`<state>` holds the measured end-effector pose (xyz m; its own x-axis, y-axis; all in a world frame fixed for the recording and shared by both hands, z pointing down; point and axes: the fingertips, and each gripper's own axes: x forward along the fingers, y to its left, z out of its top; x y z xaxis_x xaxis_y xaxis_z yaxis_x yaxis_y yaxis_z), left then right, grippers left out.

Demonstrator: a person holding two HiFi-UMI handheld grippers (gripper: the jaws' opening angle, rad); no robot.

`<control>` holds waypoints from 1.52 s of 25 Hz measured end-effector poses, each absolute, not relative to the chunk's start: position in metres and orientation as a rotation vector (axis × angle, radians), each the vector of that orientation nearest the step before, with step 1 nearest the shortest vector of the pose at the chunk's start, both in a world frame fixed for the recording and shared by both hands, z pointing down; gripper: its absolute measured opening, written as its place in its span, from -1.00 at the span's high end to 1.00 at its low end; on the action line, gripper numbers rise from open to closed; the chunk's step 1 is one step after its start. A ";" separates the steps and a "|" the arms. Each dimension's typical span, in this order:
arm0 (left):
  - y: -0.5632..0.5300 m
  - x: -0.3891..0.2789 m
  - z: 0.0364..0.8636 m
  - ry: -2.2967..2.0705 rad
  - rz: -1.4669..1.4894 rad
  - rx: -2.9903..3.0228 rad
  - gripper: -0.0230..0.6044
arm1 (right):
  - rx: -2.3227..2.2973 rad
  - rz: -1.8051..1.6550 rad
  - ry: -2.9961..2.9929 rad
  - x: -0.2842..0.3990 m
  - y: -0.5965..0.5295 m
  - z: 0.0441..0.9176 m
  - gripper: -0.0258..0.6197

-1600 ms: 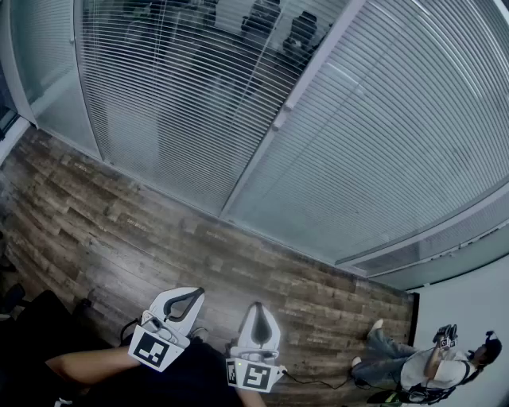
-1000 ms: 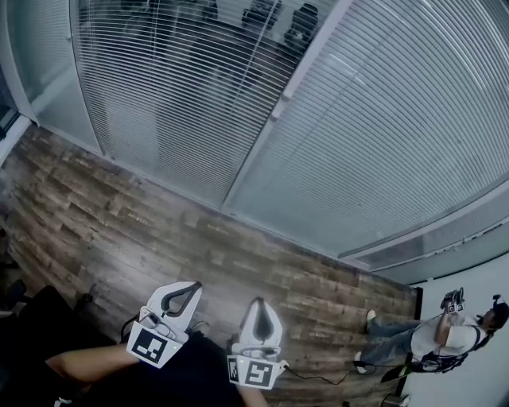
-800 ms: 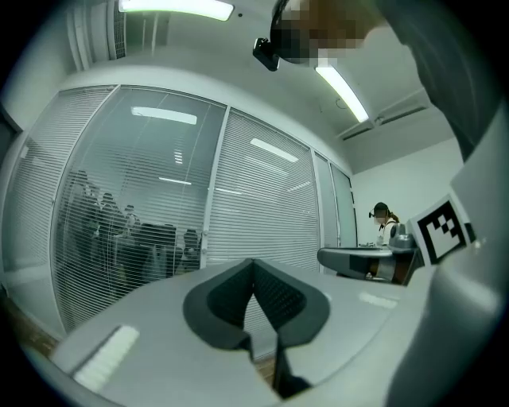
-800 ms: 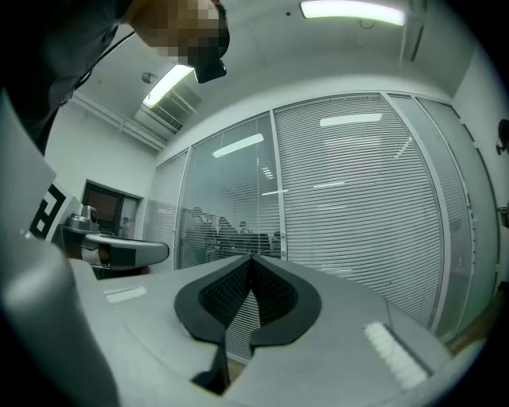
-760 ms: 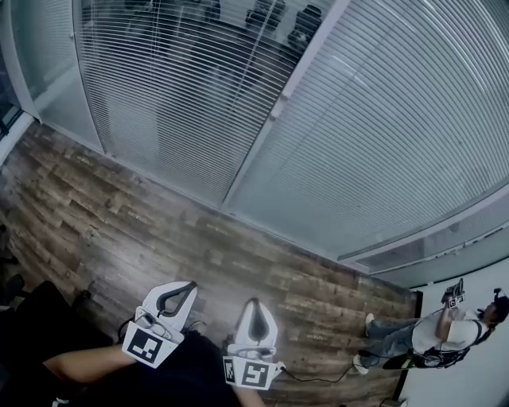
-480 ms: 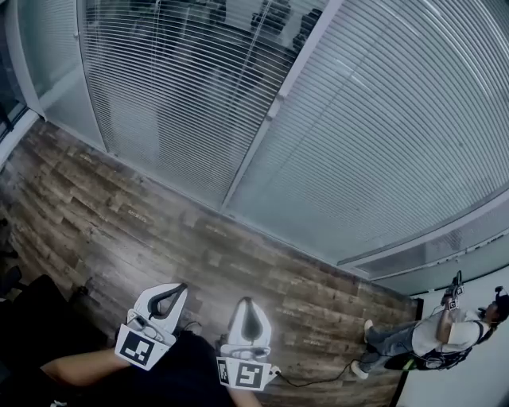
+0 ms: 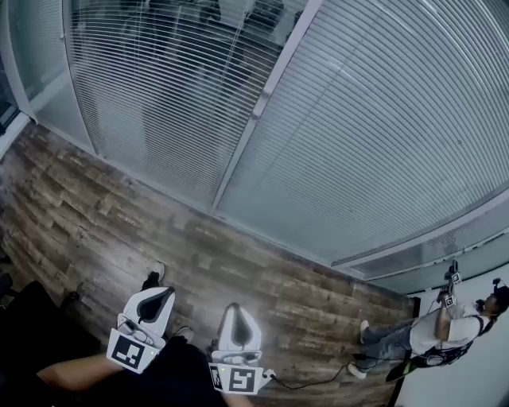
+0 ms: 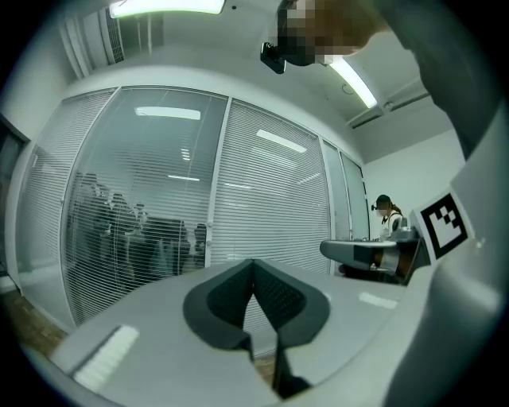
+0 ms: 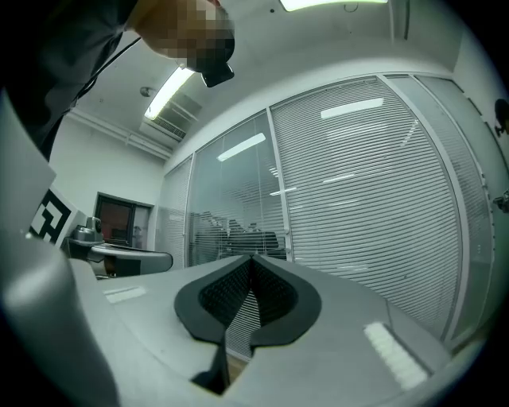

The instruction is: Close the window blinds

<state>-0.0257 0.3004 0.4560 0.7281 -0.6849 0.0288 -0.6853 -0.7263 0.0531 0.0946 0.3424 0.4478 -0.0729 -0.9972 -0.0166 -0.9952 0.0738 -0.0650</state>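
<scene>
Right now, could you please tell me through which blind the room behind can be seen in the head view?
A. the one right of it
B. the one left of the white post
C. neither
B: dark shapes of the room behind show between the slats of the left blind, while the right blind, past the white post, looks evenly pale.

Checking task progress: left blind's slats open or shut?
Open: chairs show through the left blind; the right blind looks opaque.
</scene>
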 end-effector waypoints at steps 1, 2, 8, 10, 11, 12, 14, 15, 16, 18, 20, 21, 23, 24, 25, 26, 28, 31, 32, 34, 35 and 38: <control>0.293 -0.022 0.457 -1.122 0.014 2.870 0.92 | -2.107 -0.063 2.255 0.098 0.335 0.448 0.91; 0.285 -0.019 0.459 -1.108 0.013 2.873 0.92 | -2.110 -0.069 2.253 0.100 0.328 0.451 0.91; 0.223 -0.011 0.475 -1.024 0.005 2.887 0.92 | -2.143 -0.085 2.261 0.097 0.263 0.466 0.91; 0.197 -0.011 0.473 -1.004 0.007 2.875 0.93 | -2.164 -0.093 2.250 0.095 0.236 0.464 0.91; 0.183 -0.012 0.471 -0.995 0.000 2.870 0.93 | -2.174 -0.102 2.239 0.094 0.222 0.462 0.91; 0.169 -0.012 0.468 -0.987 -0.008 2.869 0.92 | -2.181 -0.111 2.226 0.093 0.207 0.459 0.91; 0.137 -0.008 0.461 -0.977 -0.033 2.864 0.92 | -2.188 -0.112 2.203 0.093 0.175 0.449 0.91; 0.124 -0.005 0.458 -0.973 -0.051 2.859 0.92 | -2.192 -0.101 2.195 0.093 0.161 0.444 0.91; 0.112 -0.003 0.454 -0.964 -0.070 2.857 0.92 | -2.201 -0.086 2.190 0.094 0.150 0.440 0.91; 0.096 0.002 0.448 -0.920 -0.097 2.865 0.92 | -2.240 -0.062 2.173 0.096 0.131 0.435 0.91; 0.084 0.003 0.441 -0.864 -0.102 2.899 0.92 | -2.299 -0.053 2.141 0.101 0.113 0.433 0.91; 0.078 0.001 0.440 -0.844 -0.085 2.924 0.92 | -2.324 -0.053 2.122 0.102 0.105 0.433 0.91; 0.066 -0.006 0.440 -0.818 -0.025 2.969 0.92 | -2.360 -0.059 2.089 0.102 0.089 0.432 0.91; 0.057 -0.010 0.440 -0.810 -0.014 2.982 0.92 | -2.373 -0.064 2.075 0.102 0.081 0.433 0.91; 0.048 -0.012 0.440 -0.808 -0.016 2.985 0.92 | -2.384 -0.069 2.063 0.103 0.073 0.434 0.91; 0.038 -0.013 0.441 -0.813 -0.017 2.983 0.92 | -2.392 -0.077 2.051 0.105 0.066 0.437 0.91; 0.023 -0.017 0.445 -0.850 -0.017 2.977 0.92 | -2.400 -0.093 2.032 0.109 0.059 0.443 0.91; 0.010 -0.025 0.445 -0.916 -0.066 2.933 0.92 | -2.396 -0.079 2.041 0.108 0.054 0.442 0.91; 0.008 -0.025 0.444 -0.922 -0.073 2.921 0.92 | -2.391 -0.071 2.051 0.108 0.051 0.439 0.91; 0.003 -0.022 0.441 -0.921 -0.081 2.910 0.92 | -2.379 -0.068 2.063 0.110 0.044 0.434 0.91; 0.002 -0.019 0.440 -0.917 -0.084 2.909 0.92 | -2.373 -0.071 2.065 0.110 0.040 0.433 0.91; 0.002 -0.009 0.440 -0.905 -0.080 2.930 0.92 | -2.345 -0.071 2.087 0.111 0.033 0.434 0.91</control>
<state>-0.0090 0.0020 0.4405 0.8249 -0.5646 -0.0278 -0.5607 -0.8235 0.0857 0.1113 0.0333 0.4343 0.1155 -0.9928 0.0330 -0.9927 -0.1165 -0.0307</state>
